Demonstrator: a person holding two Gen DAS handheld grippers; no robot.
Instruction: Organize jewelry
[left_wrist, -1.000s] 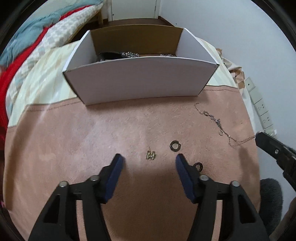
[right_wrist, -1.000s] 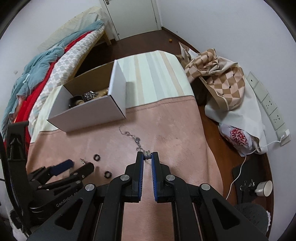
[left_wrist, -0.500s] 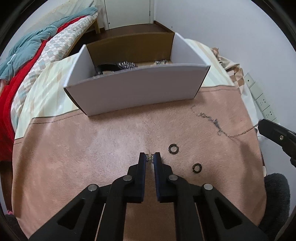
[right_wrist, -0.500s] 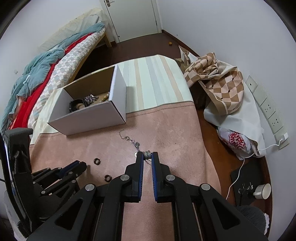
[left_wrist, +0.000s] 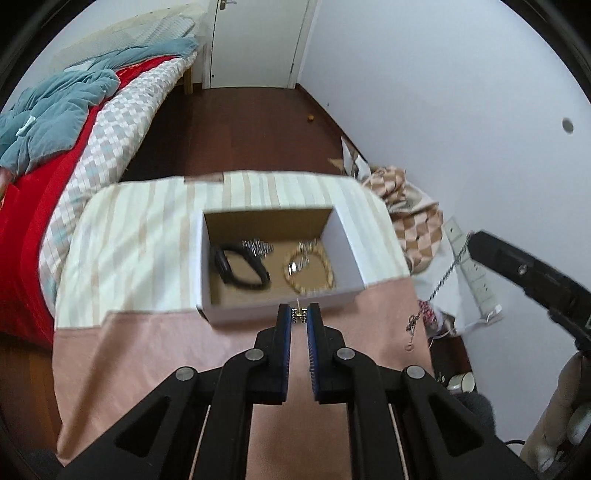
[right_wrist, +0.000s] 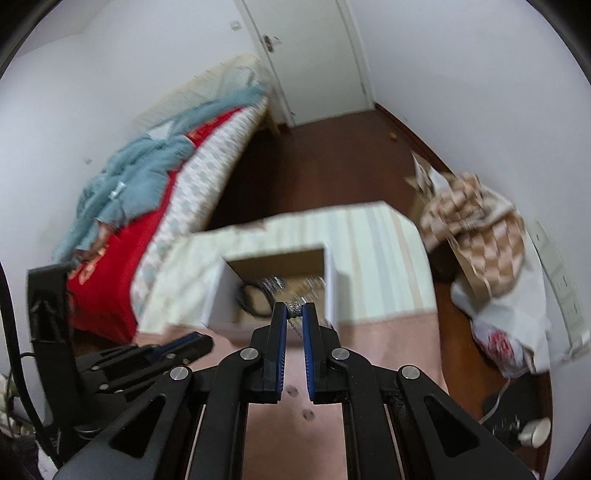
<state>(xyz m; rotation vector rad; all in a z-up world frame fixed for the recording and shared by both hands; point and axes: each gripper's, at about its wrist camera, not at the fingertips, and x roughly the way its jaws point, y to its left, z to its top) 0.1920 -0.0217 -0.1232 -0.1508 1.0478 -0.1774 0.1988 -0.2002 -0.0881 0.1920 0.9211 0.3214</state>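
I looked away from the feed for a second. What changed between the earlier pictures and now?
The left gripper closed on the small earring and lifted it off the pink cloth toward the white box. The right gripper, already shut on the chain bracelet, raised it so it dangles. The box's contents are unchanged.

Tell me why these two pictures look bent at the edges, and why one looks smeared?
Both views come through fisheye lenses, so walls and door curve and the corners go black. The right wrist view is blurrier: the box and striped cloth smear. The left wrist view is sharper, though the box rim is soft. Each hand-held gripper, left and right, stays crisp.
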